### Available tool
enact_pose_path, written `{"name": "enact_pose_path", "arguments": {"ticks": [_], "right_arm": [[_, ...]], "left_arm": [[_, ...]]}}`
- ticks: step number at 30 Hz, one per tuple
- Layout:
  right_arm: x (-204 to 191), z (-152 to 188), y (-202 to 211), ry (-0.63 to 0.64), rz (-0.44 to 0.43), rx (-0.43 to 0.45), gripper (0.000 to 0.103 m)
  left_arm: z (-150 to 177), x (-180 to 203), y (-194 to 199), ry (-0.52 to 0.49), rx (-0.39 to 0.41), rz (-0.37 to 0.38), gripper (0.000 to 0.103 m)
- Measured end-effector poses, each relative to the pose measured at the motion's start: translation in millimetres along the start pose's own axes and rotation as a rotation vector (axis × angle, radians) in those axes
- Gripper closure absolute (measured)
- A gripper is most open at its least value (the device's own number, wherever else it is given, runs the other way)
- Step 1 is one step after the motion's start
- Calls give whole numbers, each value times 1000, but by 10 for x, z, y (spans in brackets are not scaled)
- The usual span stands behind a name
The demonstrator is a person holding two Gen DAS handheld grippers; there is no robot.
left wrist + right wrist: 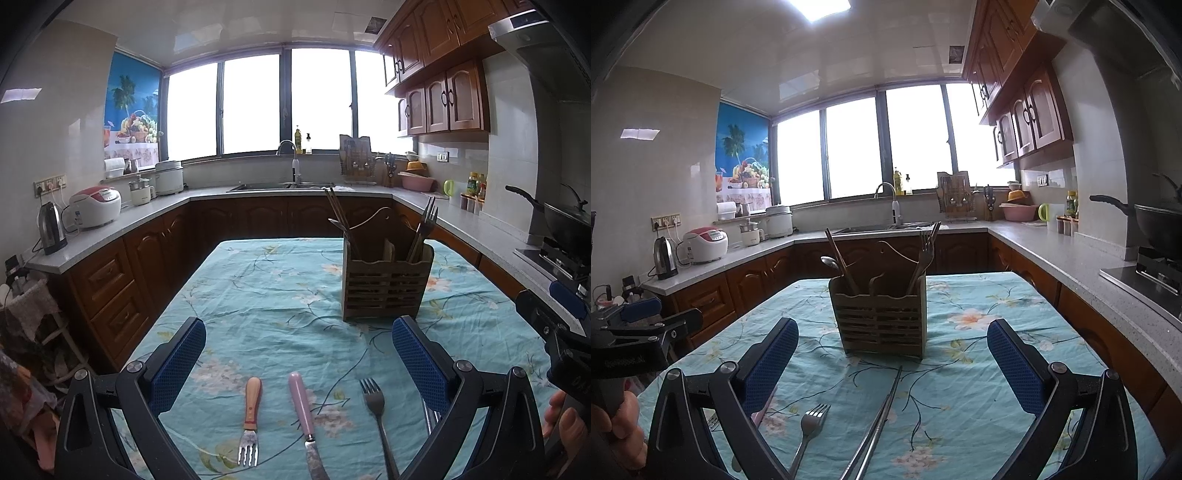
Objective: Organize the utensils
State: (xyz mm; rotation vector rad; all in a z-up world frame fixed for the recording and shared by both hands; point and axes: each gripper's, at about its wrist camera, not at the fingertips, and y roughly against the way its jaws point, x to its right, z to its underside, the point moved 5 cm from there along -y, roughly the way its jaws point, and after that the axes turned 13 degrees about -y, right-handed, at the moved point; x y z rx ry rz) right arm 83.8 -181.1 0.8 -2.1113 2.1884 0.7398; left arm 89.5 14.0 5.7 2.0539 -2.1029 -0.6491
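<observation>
On tablecloth [273,295]: forks 2 [375,402]; knife 1 [304,413]; caddy 1 [882,317]

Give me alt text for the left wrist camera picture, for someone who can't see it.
The open left claw hovers over a floral blue tablecloth, with a wooden-handled fork, a pink-handled knife and a steel fork lying below it. Beyond stands a slatted wooden utensil holder already holding some cutlery, in a kitchen.
</observation>
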Motion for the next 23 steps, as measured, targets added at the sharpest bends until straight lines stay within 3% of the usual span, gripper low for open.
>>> {"name": "enact_pose_path", "arguments": {"ticks": [23], "right_arm": [[89, -13, -111, -8, 13, -24, 0]], "left_arm": [[-48, 44, -108, 15, -2, 15, 1]]}}
